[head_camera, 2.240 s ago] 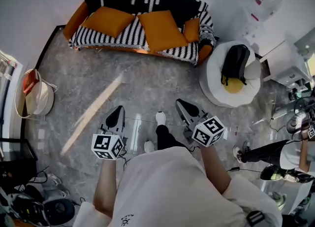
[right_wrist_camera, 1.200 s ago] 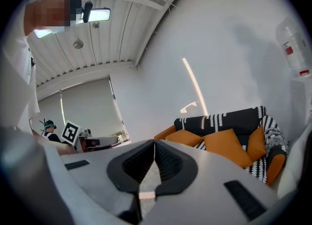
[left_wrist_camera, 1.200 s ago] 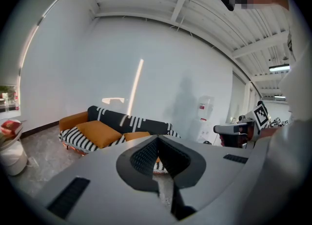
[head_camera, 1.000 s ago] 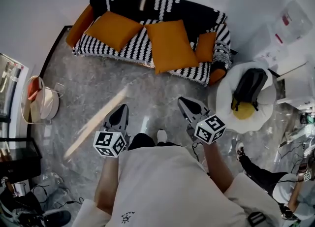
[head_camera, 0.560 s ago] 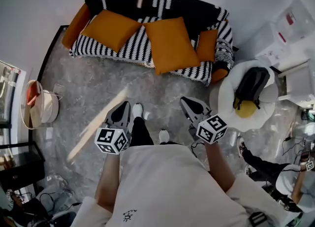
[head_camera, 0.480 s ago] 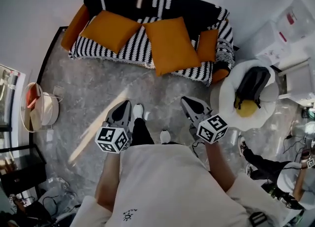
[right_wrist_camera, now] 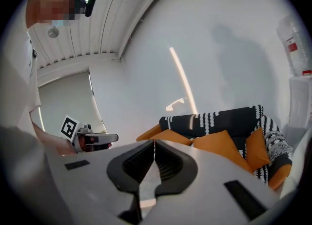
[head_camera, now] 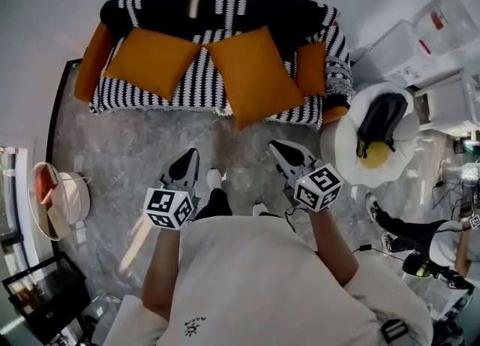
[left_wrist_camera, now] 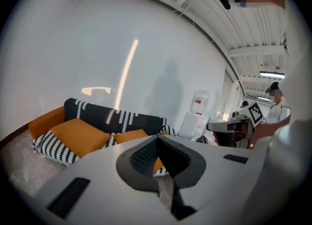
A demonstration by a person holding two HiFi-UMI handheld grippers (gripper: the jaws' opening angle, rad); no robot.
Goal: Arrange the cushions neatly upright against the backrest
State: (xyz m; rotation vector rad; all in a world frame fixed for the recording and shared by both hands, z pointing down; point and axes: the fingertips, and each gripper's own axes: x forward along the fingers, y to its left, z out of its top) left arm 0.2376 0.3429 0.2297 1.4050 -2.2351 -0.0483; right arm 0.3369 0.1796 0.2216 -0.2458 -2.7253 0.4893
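Fingers on both sides are pressed together with nothing between them. Our left gripper [head_camera: 188,157] and right gripper [head_camera: 278,147] are both closed tight and empty, pointing toward the sofa. We'd call this the approach step, since no cushion has been touched yet.

The black-and-white striped fabric sofa [head_camera: 225,13] sits ahead of us across a stretch of grey marbled floor [head_camera: 135,142], well apart from either set of tips. On it, the big square orange cushion on the left [head_camera: 150,61] lies flat-ish on the seat. The big square orange cushion in the middle [head_camera: 253,74] is skewed, with a corner hanging over the front edge. The smaller orange cushion at the right end [head_camera: 310,68] sits by the armrest.

Next move, we reckon, is to close the gap, spread the jaws and pinch a cushion by its edge. The left one lines up with our left gripper and the middle one with our right. Then each gets tipped up against the backrest.
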